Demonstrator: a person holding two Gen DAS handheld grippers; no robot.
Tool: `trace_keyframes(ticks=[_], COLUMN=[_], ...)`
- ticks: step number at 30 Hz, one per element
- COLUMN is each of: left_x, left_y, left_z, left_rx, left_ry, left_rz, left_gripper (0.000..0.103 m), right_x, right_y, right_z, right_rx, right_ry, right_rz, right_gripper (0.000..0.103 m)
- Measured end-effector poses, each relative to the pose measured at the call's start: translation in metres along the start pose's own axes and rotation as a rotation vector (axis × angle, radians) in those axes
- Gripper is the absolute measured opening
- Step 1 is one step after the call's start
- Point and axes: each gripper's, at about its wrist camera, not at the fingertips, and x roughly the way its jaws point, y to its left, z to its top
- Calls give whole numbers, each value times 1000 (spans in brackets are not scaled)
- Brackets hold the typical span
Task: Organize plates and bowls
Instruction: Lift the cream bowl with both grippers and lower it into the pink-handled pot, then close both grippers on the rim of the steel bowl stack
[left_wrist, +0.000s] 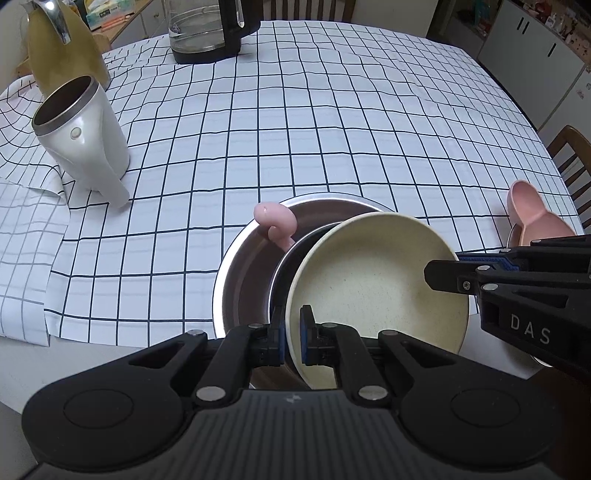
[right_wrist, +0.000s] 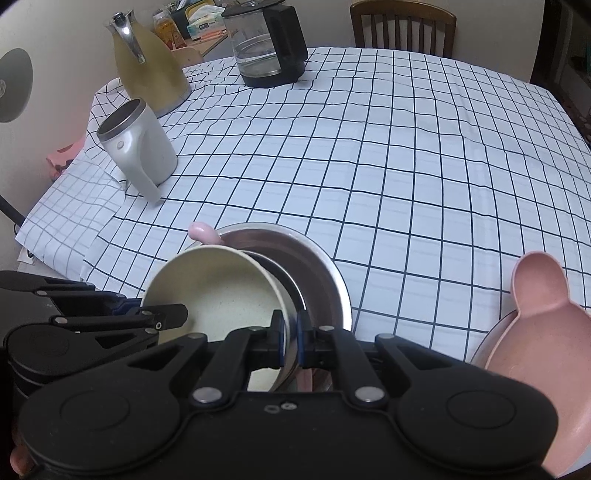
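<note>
Now both tongs clamped on the cream bowl: left tongs pinch its rim at 6 o'clock in the left wrist view, right tongs pinch the opposite rim edge. Bowl tilted, sitting partly inside the steel bowl on the checked worktop. Pink spoon handle sticks up from the steel bowl at 12 o'clock. Pink bowl lies at 3 o'clock, apart. White mug at 10 o'clock
</note>
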Motion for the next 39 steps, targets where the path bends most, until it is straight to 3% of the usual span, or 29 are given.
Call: trace_keyframes(ticks=[20,28,29,31,32,33,37,39], left_x=[-19,-43,-47,-53,-57,-61,-68,-68], left_y=[3,5,5,8,10,12,20,26], left_z=[-8,-13,-14,-15,-16,-18,-19,-23], left_rx=[-6,-9,-10,-23,-36,-47,-81,-105], left_ry=[-53,-117,-126,-152,-172,-196,-212,-210], left_rz=[-32,-51,-49,-52,-49,-44,-53,-53], left_gripper=[14,16,23,46,68,76,76,76], right_x=[-11,-34,-37,-43,-46,-48,-52,-54], right_y=[3,0,0,-1,-2,-2,-7,-11], right_z=[0,2,2,2,1,1,1,1], right_rx=[-14,-37,-43,-59,-67,-72,-90,-100], right_ry=[-14,-60,-66,-79,-86,-91,-97,-106], right_rz=[50,76,78,81,82,82,84,83], right_gripper=[32,43,45,48,50,53,58,68])
